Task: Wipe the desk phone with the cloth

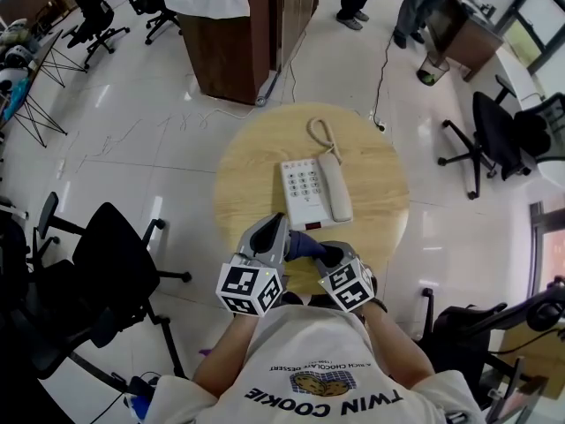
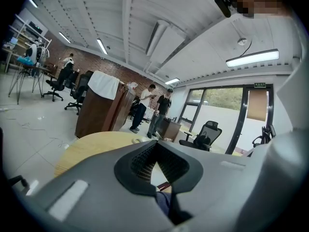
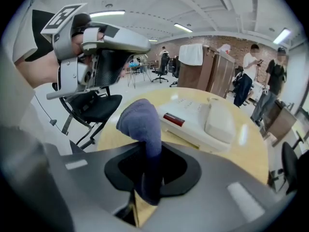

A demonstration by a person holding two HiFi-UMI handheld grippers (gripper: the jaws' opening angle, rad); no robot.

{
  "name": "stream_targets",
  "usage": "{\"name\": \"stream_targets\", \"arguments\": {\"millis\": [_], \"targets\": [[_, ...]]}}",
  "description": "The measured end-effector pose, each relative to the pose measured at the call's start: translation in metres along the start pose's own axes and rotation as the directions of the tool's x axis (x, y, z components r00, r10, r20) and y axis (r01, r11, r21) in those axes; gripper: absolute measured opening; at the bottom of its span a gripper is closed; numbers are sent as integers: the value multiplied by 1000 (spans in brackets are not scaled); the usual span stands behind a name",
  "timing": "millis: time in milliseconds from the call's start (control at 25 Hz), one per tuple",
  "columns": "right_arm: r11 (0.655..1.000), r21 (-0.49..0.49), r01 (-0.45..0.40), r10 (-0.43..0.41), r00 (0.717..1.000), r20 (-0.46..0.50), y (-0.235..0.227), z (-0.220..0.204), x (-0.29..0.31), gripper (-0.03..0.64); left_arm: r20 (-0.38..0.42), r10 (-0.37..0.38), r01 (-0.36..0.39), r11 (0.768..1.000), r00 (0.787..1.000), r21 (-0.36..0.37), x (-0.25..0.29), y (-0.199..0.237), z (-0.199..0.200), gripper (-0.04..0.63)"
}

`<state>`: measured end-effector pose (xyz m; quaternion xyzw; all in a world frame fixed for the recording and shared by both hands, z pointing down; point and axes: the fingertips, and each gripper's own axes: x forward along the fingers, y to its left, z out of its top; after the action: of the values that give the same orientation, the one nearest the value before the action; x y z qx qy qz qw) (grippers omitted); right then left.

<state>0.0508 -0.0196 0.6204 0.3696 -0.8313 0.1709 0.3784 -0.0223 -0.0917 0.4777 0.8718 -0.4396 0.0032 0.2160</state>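
One cloth (blue) in right gripper

Round wooden table — black office chair beside, wooden cabinet beyond.

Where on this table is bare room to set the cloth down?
Widest bare wood: left of the desk phone, out to the table's rim. A narrower strip runs right of the handset. Crowded: the near edge, with the left gripper, right gripper and cloth, and the far side by the coiled cord.
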Motion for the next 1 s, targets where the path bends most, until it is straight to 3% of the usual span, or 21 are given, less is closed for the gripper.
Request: {"name": "stream_targets", "arguments": {"millis": [360, 1000], "targets": [[992, 86, 91, -89, 996, -23, -40, -28, -14, 64, -28, -50, 50, 999, 998, 12, 15, -19, -11, -8], [950, 245, 194, -179, 980, -83, -90, -78, -40, 64, -46, -62, 63, 998, 997, 22, 40, -33, -11, -8]]}}
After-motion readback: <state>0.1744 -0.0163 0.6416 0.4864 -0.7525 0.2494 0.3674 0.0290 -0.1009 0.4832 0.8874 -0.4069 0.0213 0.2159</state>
